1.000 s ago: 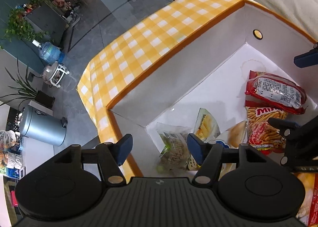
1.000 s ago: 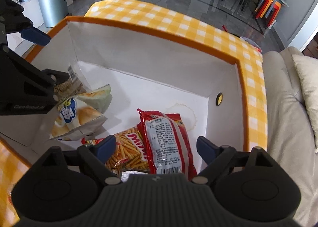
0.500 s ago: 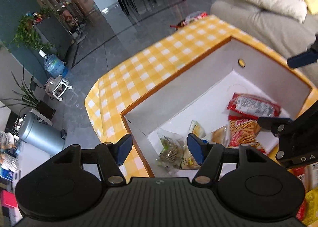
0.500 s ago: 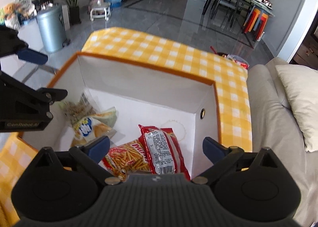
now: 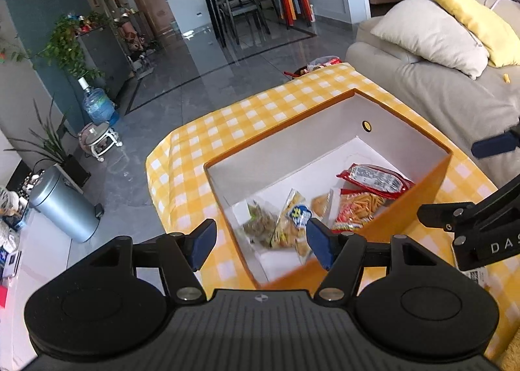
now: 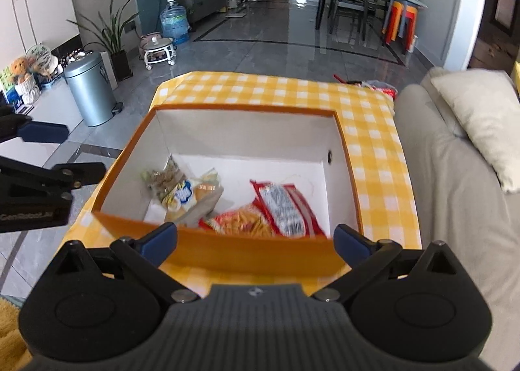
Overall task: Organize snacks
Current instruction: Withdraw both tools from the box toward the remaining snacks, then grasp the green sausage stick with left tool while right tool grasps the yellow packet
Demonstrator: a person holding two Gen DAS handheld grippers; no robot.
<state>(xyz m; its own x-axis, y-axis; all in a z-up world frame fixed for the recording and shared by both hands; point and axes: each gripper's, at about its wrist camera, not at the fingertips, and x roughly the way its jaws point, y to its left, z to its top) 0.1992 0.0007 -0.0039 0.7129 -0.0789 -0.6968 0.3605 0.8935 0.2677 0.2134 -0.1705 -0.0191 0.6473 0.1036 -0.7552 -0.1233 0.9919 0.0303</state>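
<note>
- One orange box (image 6: pixel 227 250) with white inside walls stands on the yellow checked cloth (image 6: pixel 380 176).
- Four snack packets lie in the box: a red packet (image 6: pixel 286 205), a stick-snack bag (image 6: pixel 243 224), a chip bag (image 6: pixel 185 197), a clear bag (image 6: pixel 161 176).
- Left gripper (image 5: pixel 260 241) gapes wide, empty, above the box's near corner.
- Right gripper (image 6: pixel 255 241) is opening, nothing between its jaws, above the box's near wall.

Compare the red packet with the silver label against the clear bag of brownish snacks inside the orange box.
The red packet is opaque foil with its printed silver label up; the clear bag shows its brownish contents. The red packet lies on the right of the box floor, partly over the stick-snack bag; the clear bag leans in the left corner against the box wall. Both lie loose inside the orange box, held by neither gripper.
</note>
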